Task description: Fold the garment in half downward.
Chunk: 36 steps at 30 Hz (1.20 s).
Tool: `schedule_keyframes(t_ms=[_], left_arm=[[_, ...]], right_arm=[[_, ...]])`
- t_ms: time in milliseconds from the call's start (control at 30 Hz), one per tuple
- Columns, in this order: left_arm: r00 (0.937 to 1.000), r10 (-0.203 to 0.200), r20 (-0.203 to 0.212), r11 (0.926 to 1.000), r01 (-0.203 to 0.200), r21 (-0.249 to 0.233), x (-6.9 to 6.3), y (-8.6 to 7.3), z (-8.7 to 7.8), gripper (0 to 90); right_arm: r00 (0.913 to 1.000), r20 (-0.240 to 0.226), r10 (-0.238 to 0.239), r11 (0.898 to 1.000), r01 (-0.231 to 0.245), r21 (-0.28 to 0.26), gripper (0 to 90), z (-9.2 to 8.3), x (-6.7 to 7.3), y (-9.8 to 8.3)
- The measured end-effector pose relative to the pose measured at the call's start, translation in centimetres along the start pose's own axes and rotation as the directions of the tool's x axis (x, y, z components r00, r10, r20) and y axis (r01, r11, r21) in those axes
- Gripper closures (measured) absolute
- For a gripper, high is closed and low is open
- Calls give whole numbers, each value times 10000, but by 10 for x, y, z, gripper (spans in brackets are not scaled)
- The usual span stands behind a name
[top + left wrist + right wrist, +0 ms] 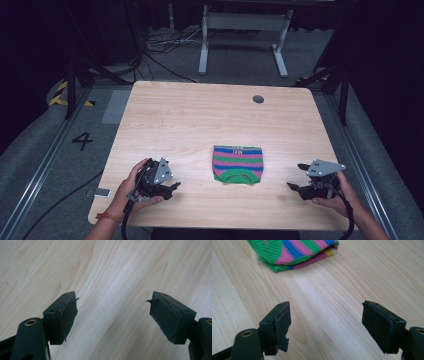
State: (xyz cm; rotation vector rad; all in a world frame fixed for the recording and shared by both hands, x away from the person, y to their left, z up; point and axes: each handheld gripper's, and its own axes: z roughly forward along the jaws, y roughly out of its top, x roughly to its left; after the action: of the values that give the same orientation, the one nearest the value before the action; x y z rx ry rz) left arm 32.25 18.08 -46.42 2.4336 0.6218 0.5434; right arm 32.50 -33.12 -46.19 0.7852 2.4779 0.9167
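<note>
The folded striped knit garment (237, 164) lies flat near the middle of the desk (200, 115), while the left gripper (172, 187) and right gripper (295, 176) flank it, well apart, fingers wide and empty, likely because folding looks finished.

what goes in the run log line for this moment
left gripper: open, empty | right gripper: open, empty | striped knit: folded on table, between grippers, untouched

The high view looks forward and down over the whole tabletop (200, 115) from the person's side; each gripper view sits low and close over the wood; the right gripper view shares the striped cloth (294, 252) with the high view.
</note>
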Motion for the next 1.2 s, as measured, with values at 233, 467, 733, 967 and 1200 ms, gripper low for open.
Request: schedule_keyframes(t_ms=[233,467,733,967,1200], left_arm=[[9991,-402,-122,9990,405,184,6,-24,-9,213],[9952,-971,-108,9951,973,200,11,-42,-16,208],[9737,-2279,57,9736,2278,129,19,-76,-21,187],[9311,-3632,323,9311,3640,-221,25,-92,-22,151],[9303,-3662,228,9301,3666,-204,25,-93,-22,146]], right_arm=[[9970,373,673,9976,-667,-186,220,-11,-12,-23],[9881,782,1324,9912,-1321,-94,209,-17,-23,-51],[9610,1054,2558,9665,-2567,-52,188,-23,-34,-87],[9499,758,3031,9527,-3004,-454,175,-23,-35,-96],[9470,564,3163,9485,-3146,-372,161,-22,-36,-96]])
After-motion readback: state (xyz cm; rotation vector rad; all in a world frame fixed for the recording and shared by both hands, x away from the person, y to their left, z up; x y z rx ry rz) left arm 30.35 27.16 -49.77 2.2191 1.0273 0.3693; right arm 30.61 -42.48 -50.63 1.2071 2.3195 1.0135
